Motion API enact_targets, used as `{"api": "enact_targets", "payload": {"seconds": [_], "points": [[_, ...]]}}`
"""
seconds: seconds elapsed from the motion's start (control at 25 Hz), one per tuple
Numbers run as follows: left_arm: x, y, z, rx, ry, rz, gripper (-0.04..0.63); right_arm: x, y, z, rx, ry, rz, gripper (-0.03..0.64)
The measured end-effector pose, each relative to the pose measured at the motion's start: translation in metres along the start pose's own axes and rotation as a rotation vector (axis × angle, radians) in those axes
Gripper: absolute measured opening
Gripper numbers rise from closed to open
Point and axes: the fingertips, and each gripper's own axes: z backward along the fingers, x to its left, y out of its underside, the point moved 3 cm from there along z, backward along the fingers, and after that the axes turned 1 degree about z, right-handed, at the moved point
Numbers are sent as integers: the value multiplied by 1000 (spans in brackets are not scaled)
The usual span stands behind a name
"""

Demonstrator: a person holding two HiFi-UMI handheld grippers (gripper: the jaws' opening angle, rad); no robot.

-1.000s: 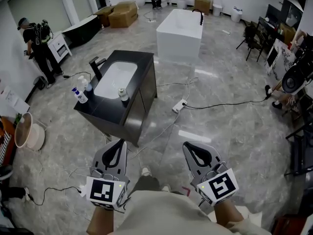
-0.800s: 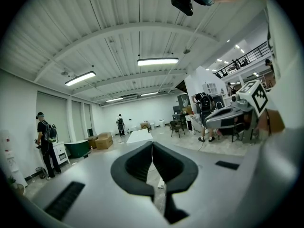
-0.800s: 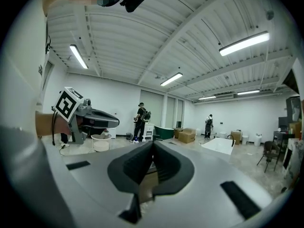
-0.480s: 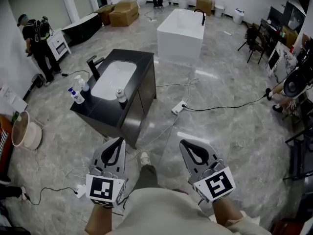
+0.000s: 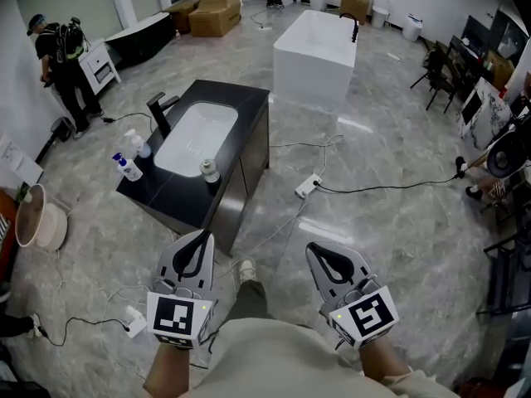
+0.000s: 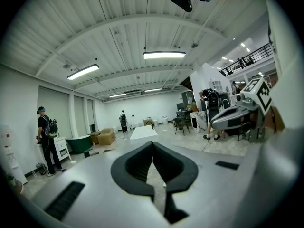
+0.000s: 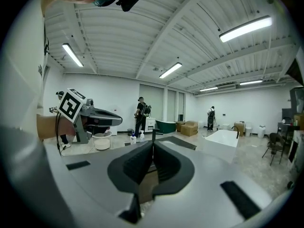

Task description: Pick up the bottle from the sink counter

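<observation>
Left gripper and right gripper were both fully closed with nothing between the jaws. The bottle stood upright on the black sink counter, just beside the white basin, well apart from both grippers

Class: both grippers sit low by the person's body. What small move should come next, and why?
Probably step toward the sink counter: the bottle beside its basin stands well ahead of the left gripper and right gripper, both shut and empty.
</observation>
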Motion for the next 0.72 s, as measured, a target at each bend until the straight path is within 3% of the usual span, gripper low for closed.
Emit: {"api": "enact_targets", "payload": {"seconds": [0.28, 0.72], "points": [[62, 7, -59, 34, 8, 20, 8, -24, -4, -84, 51, -22, -37, -3], [179, -2, -162, 58, 40, 12, 8, -70, -51, -229, 61, -15, -46, -3]]}}
